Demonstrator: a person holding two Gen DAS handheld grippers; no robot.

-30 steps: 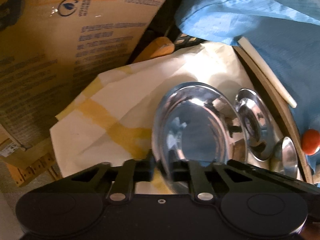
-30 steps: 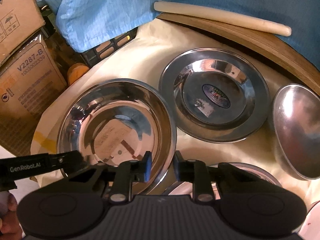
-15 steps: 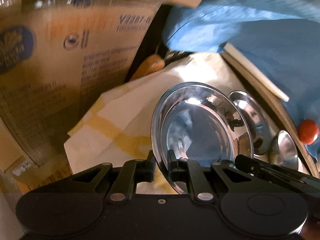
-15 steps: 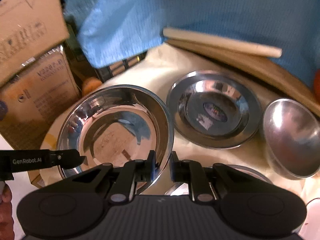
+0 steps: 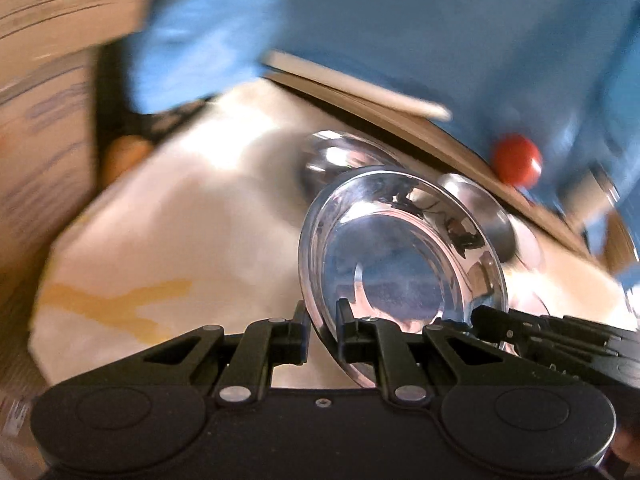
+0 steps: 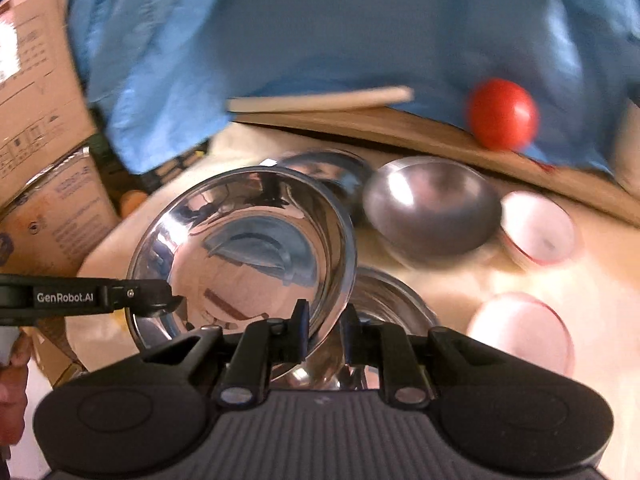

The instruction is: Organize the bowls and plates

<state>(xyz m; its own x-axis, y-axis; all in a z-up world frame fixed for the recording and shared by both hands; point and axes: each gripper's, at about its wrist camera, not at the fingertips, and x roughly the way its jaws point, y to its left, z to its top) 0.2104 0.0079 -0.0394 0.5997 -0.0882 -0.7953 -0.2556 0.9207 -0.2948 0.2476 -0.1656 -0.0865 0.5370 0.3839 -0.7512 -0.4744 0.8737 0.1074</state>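
A shiny steel bowl [image 5: 404, 264] [image 6: 248, 248] hangs tilted above the cream cloth. My left gripper [image 5: 322, 322] is shut on its near rim; it enters the right wrist view [image 6: 156, 300] from the left. My right gripper [image 6: 325, 322] is shut on the opposite rim; its black fingers [image 5: 520, 328] show at the lower right of the left wrist view. Behind lie a steel plate [image 6: 320, 168] [image 5: 336, 160] and an upturned steel bowl [image 6: 432, 208] [image 5: 480, 208]. Another steel dish [image 6: 392, 304] sits under the held bowl.
Two pink-rimmed white dishes [image 6: 538, 228] [image 6: 524, 332] lie at right. A red ball [image 6: 502, 114] [image 5: 516, 158] rests on the wooden board [image 6: 400, 128] by a pale rolling pin [image 6: 320, 100]. Blue cloth [image 6: 320, 32] hangs behind. Cardboard boxes [image 6: 40, 120] stand at left.
Both grippers have lifted the bowl off the cloth and carried it right, toward the other dishes. The views swung right, bringing the red ball and pink dishes into sight.
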